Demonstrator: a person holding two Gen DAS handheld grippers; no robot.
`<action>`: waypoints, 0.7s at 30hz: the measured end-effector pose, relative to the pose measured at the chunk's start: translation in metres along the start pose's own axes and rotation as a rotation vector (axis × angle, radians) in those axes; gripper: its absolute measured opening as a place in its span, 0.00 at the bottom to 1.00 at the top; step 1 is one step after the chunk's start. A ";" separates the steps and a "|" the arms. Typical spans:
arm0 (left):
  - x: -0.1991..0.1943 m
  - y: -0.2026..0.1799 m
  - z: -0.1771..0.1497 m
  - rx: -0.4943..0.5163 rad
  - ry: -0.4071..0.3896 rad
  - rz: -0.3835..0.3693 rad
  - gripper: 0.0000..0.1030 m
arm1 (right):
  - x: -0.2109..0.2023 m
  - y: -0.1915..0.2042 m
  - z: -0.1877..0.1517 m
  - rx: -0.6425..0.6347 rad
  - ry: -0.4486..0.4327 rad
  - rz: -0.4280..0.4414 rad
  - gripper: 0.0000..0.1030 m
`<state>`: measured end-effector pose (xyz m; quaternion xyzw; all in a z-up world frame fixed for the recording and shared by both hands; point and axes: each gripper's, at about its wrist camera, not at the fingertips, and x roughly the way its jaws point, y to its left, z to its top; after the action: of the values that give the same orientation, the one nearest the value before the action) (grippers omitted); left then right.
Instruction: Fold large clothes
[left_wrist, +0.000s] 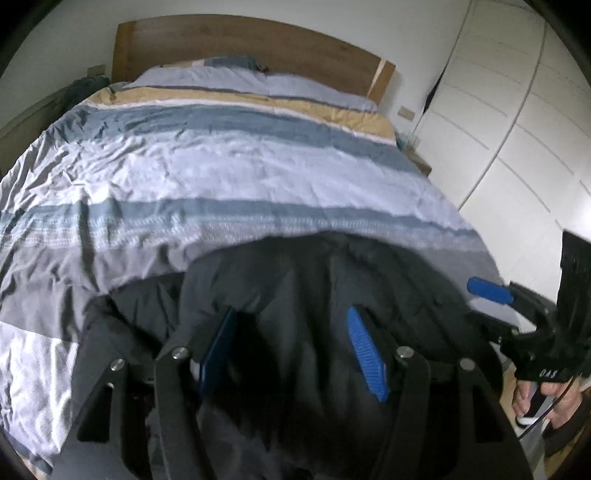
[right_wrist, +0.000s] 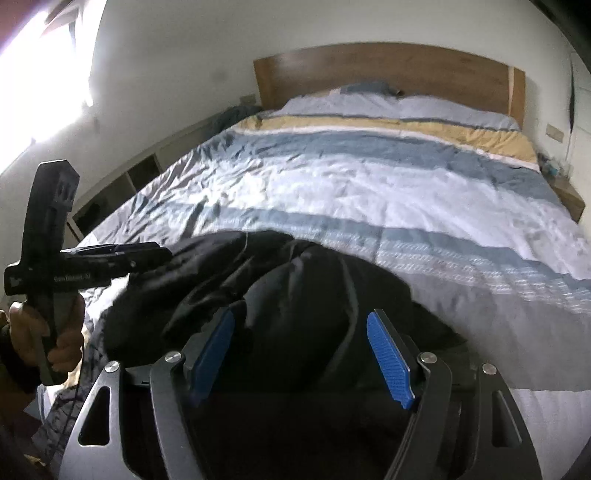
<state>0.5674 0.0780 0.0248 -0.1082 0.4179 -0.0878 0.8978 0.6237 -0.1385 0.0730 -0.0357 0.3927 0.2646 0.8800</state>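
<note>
Our left tool (left_wrist: 295, 347) has its two blue pads apart, and nothing is pinched between them. Our right tool (right_wrist: 303, 354) is spread wide too, gripping nothing. Under both tools we see the big dark jacket (left_wrist: 314, 280) (it looks black and puffy). It lies bunched up at the near end of the bed (left_wrist: 240, 166), on top of a striped cover (right_wrist: 406, 192) in blue, white, grey and yellow. Past the cover we see a pillow (left_wrist: 295, 85) and a wooden headboard (left_wrist: 251, 40). A white wardrobe (left_wrist: 517, 110) stands beside the bed.
</note>
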 end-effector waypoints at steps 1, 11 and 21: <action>0.005 0.000 -0.008 0.006 0.012 -0.002 0.59 | 0.005 0.000 -0.003 -0.002 0.013 0.004 0.71; 0.059 -0.004 -0.078 0.120 0.118 0.034 0.59 | 0.054 -0.005 -0.067 -0.052 0.136 -0.037 0.73; 0.068 -0.011 -0.109 0.191 0.154 0.103 0.59 | 0.061 0.013 -0.099 -0.119 0.165 -0.153 0.73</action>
<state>0.5266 0.0373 -0.0904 0.0064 0.4801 -0.0889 0.8727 0.5842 -0.1281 -0.0366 -0.1393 0.4436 0.2157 0.8586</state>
